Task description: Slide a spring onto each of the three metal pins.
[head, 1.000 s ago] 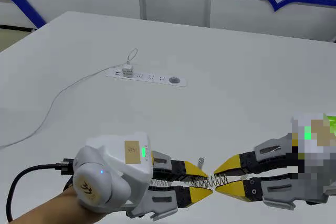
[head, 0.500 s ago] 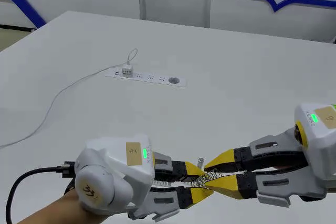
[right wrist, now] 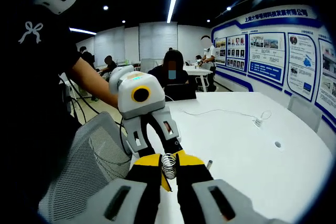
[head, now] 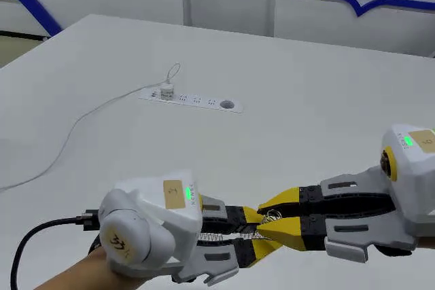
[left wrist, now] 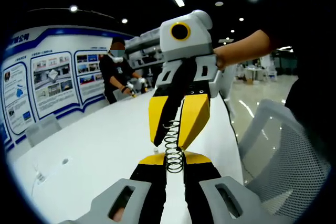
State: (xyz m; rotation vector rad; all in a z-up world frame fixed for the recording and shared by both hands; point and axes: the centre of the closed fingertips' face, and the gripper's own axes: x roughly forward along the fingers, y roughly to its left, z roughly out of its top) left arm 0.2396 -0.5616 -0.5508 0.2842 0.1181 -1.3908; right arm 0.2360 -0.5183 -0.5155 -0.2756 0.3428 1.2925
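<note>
On the left, a thin white cable [head: 75,123] is lying across the white table [head: 326,100] and joining a power strip [head: 190,100]. At the front, a hand is holding the left gripper [head: 260,234], which is pointing to the right. Its yellow tips are squeezing one end of the spring [head: 273,218]. In the left gripper view, the spring is sticking straight out from those tips and going in between the yellow tips of the other gripper. The right gripper [head: 265,219] is pointing to the left, tip to tip with the left one, and its jaws are pinching the spring too. In the right gripper view, a small metal pin [right wrist: 209,164] is standing on the table just beside the jaws.
</note>
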